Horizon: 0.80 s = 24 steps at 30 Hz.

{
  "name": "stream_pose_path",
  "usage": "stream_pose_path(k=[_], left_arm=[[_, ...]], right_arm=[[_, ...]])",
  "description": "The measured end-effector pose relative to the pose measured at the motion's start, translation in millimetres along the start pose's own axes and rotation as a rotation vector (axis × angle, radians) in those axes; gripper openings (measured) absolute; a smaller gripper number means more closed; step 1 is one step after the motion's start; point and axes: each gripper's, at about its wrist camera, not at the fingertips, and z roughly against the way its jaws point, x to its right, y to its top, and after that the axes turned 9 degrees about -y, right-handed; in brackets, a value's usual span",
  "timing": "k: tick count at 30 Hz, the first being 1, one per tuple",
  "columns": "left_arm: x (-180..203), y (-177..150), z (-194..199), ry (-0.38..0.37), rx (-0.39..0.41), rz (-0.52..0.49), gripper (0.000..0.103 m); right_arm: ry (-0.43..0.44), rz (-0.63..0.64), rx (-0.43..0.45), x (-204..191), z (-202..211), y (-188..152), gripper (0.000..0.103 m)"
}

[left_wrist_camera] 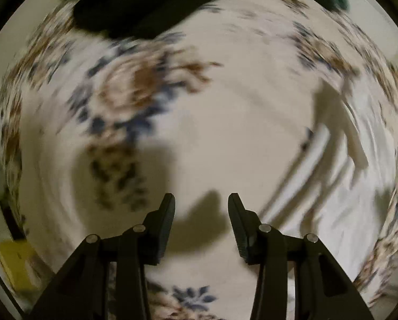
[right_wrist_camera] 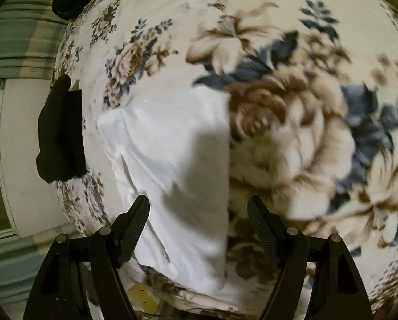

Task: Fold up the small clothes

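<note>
A: While both views smear with blur, the right gripper (right_wrist_camera: 199, 229) hangs over the white garment (right_wrist_camera: 172, 160), jaws spread wide with nothing pinched; the cloth lies flat on the floral bedspread (right_wrist_camera: 292, 133), filling the middle and lower centre of the right wrist frame.

B: And the left gripper (left_wrist_camera: 201, 224)? Parted too, narrower, empty, above bare bedspread (left_wrist_camera: 225, 122) at the bottom of its frame. Pale streaked folds at the right of that view may be the same garment, but the blur makes it hard to tell.

A: There's a dark garment (right_wrist_camera: 60, 130) at the left edge of the right view, draped at the bed's edge, and a dark pile (left_wrist_camera: 145, 5) at the top of the left view.

B: The risk, as he sees it: a hurried grab could pinch the bedspread along with the white cloth, since both are pale and lie flush.

A: Agreed. And that dark piece at the edge looks ready to slide off if the sheet gets tugged.
</note>
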Motion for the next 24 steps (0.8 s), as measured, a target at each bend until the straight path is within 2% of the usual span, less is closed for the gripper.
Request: stream_pose_path(k=[2,3,5,6,8,10,13,15,18,21,22,24], left_arm=[[-9,3,15,-0.057,0.007,0.04,0.039],[-6,4,24,-0.114,0.022,0.039,0.039],[18,4,33,-0.204,0.011,-0.041,0.043],[42,2,31,-0.223,-0.018,-0.126,0.044],[93,-10,22,-0.206,-0.054,-0.293,0.044],[124,-19,8,-0.2,-0.089,-0.391,0.044],[154,-21,-20,-0.17,-0.123,-0.463,0.044],[157,-19,-35,-0.102,-0.135,-0.5,0.044],[131,-4,-38,-0.026,-0.13,-0.482,0.047],[73,22,-27,0.017,-0.126,-0.352,0.05],[56,31,-21,0.009,-0.121,-0.304,0.053],[34,43,-8,-0.069,-0.116,-0.206,0.055]], right_arm=[[0.013,-0.025,-0.011,9,-7,-23,0.078],[0.015,-0.042,-0.02,9,-15,-38,0.078],[0.04,-0.084,-0.047,17,-31,-62,0.078],[0.049,-0.11,-0.059,21,-38,-72,0.078],[0.059,-0.163,-0.075,31,-50,-86,0.078],[0.022,-0.19,-0.053,39,-58,-99,0.078],[-0.003,-0.182,-0.027,40,-68,-112,0.078],[0.011,-0.182,-0.027,39,-79,-120,0.078],[0.017,-0.196,-0.026,35,-88,-131,0.078],[0.04,-0.195,-0.008,31,-89,-138,0.078],[0.058,-0.195,-0.004,29,-89,-140,0.078],[0.099,-0.201,0.001,25,-94,-149,0.078]])
